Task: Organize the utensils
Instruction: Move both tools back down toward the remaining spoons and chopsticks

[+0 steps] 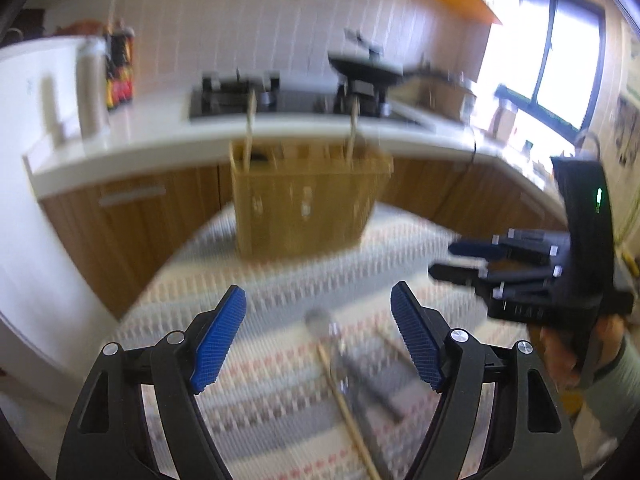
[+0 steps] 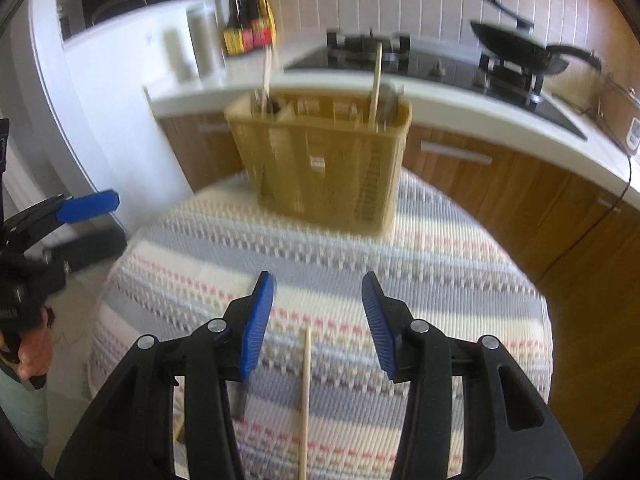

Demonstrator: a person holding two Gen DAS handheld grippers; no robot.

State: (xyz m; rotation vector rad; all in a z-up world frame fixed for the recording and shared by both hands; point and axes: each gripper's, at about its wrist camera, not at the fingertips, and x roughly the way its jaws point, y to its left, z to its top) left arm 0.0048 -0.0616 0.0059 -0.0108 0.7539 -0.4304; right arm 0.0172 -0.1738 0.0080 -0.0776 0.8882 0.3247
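The left gripper (image 1: 318,336) was held with its ribbed blue pads (image 1: 218,340) spread wide and nothing clamped between them; the right gripper (image 2: 318,320) was likewise seen with its jaws apart and empty. Below the left jaws a blurred cluster of utensils (image 1: 348,376) was laid on the mat: a slim pale wooden stick and what seemed to be a metal-headed piece with a dark handle, though this could not be told apart clearly. Under the right jaws a single thin wooden chopstick (image 2: 306,400) was stretched toward the near edge.

A clean pick was judged to need the pads set across the stick's narrow width, lowered until the woven mat (image 2: 440,280) was nearly met, since a round, smooth shaft could roll.

Farther off, the tan slotted plastic caddy (image 2: 320,164) was stood upright at the far side of the mat, with two sticks already risen from its compartments. The mat's ribbed striped weave was expected to give some friction.
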